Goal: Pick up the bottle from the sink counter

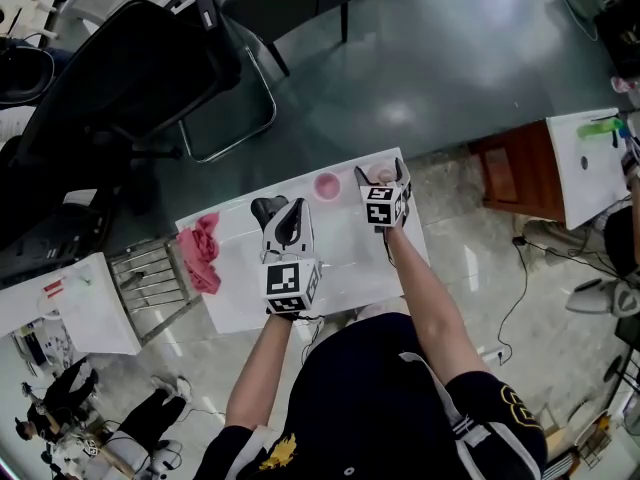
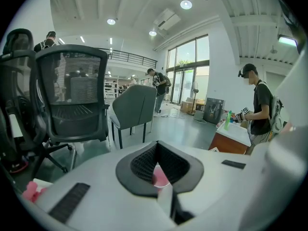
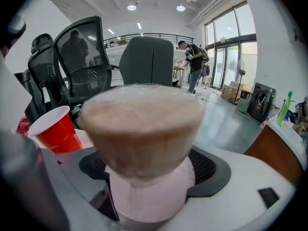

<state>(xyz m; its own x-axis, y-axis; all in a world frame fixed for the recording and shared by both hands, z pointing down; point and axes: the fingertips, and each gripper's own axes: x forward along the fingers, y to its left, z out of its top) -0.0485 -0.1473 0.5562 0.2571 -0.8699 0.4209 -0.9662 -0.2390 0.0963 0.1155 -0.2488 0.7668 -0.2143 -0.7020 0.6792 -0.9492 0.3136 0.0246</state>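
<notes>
From where I stand, the grasp looks made and the lift not yet clearly under way. The right gripper (image 1: 384, 171) is reached out to the far edge of the white sink counter (image 1: 345, 256). Its 2 jaws are closed in on the bottle (image 3: 144, 143), with the dark pads pressing the pale pink body from both sides just under the broad tan cap. In the right gripper view the bottle fills the whole gap between the jaws and stands about upright. I cannot tell whether its base is touching the counter or just off it.

The left gripper (image 1: 281, 211) hangs over the middle of the counter with nothing in it. Its jaws are brought together, leaving only a sliver through which a bit of the red cup (image 1: 327, 185) shows.

The next move, I'd judge, is a straight rise. The grip should be kept firm and the bottle vertical, because the hold sits below a heavy-looking cap. The rise should also keep away from the cup, which stands just beside the bottle on the left gripper's side.

By my count there is 1 bottle, 1 red cup and 1 crumpled pink cloth (image 1: 203, 251) well apart at the counter's left end, plus the 2 grippers.
</notes>
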